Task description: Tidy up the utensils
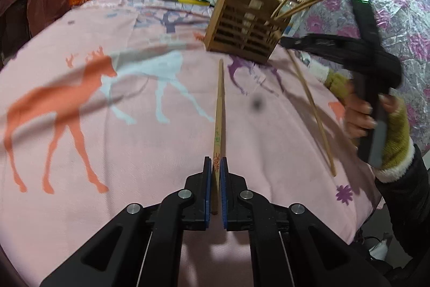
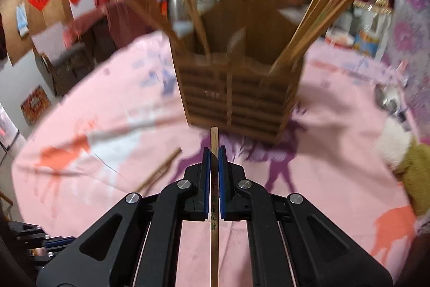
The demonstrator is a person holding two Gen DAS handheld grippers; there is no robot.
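Both grippers tilt down toward the wooden holder [image 2: 236,88]. The left gripper [image 1: 215,166] clamps a chopstick [image 1: 219,109]. The right gripper [image 2: 214,155] pinches another chopstick [image 2: 214,233].

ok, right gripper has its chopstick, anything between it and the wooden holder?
Nothing visible. The right gripper is shut on a chopstick whose tip points at the front wall of the wooden holder; only bare pink cloth lies between. The holder's compartments already hold chopsticks, leaning outward, with open space in the middle.
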